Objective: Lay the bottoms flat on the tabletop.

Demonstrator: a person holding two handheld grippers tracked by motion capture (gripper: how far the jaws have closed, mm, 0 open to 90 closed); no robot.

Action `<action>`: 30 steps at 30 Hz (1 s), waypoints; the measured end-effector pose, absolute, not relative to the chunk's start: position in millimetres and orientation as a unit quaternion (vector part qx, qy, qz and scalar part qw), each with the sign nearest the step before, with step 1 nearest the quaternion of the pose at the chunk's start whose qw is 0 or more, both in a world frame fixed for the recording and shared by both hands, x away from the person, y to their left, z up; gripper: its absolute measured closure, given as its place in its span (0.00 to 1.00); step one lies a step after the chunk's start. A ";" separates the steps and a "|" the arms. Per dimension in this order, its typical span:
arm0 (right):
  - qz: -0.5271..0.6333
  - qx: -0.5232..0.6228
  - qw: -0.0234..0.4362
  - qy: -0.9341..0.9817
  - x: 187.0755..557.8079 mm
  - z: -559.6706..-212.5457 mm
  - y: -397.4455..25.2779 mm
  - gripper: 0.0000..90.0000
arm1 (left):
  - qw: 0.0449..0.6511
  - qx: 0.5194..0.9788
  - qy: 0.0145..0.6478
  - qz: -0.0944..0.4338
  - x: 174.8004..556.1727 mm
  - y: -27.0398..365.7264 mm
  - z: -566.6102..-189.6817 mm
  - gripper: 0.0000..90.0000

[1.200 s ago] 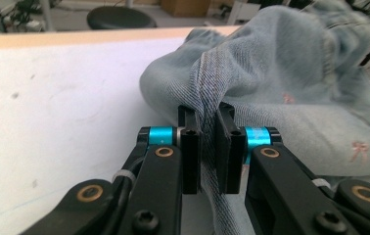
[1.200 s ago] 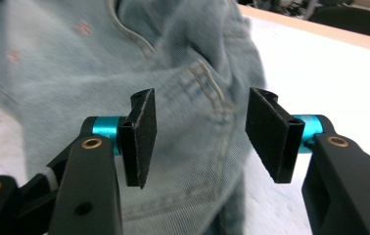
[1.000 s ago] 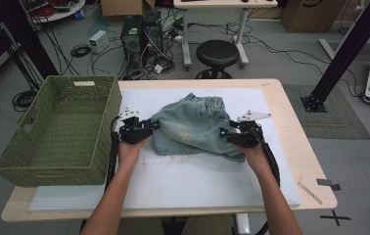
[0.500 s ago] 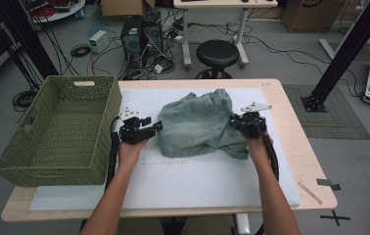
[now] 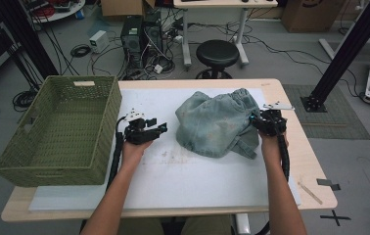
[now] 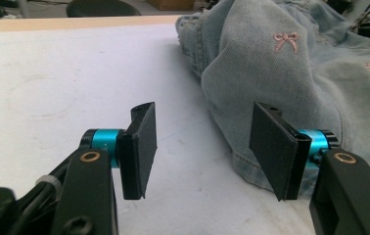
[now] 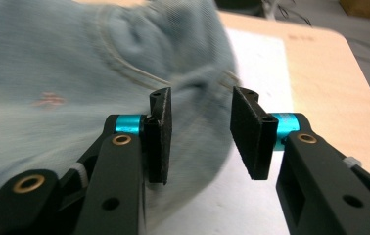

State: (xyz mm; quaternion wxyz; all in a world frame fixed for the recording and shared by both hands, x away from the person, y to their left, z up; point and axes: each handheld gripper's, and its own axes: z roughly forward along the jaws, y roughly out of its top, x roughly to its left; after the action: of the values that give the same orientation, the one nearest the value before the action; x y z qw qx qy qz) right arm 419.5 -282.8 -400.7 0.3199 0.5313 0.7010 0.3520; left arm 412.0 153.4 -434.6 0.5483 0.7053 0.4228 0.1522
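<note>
Fingers of our left gripper stand wide apart on the white mat, just left of the crumpled denim garment, not touching it. Our right gripper sits at the garment's right edge, its fingers also apart with cloth between them. We see a green basket at the table's left end.

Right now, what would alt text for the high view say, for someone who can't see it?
A person's two hand-held grippers flank crumpled denim shorts on a white-topped table; the left gripper is open, apart from the cloth. A green basket sits left.
</note>
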 end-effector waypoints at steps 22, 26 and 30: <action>0.338 0.381 0.193 0.839 398.9 -436.9 -147.0 0.62 | 0.534 0.718 0.422 0.144 422.3 144.1 -431.5 0.48; 0.330 0.371 0.184 0.848 400.0 -437.0 -155.7 0.96 | 0.535 0.716 0.424 0.142 422.6 145.5 -431.6 0.48; 0.348 0.353 0.181 0.849 393.4 -430.3 -168.0 0.99 | 0.535 0.717 0.425 0.143 422.8 145.8 -431.8 0.48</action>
State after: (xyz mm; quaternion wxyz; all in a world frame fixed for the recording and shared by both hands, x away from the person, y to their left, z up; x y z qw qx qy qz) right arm 393.4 -168.0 -430.3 0.1812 0.3527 0.8494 0.3484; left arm 422.8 145.8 -431.8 0.5346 0.7165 0.4247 0.1428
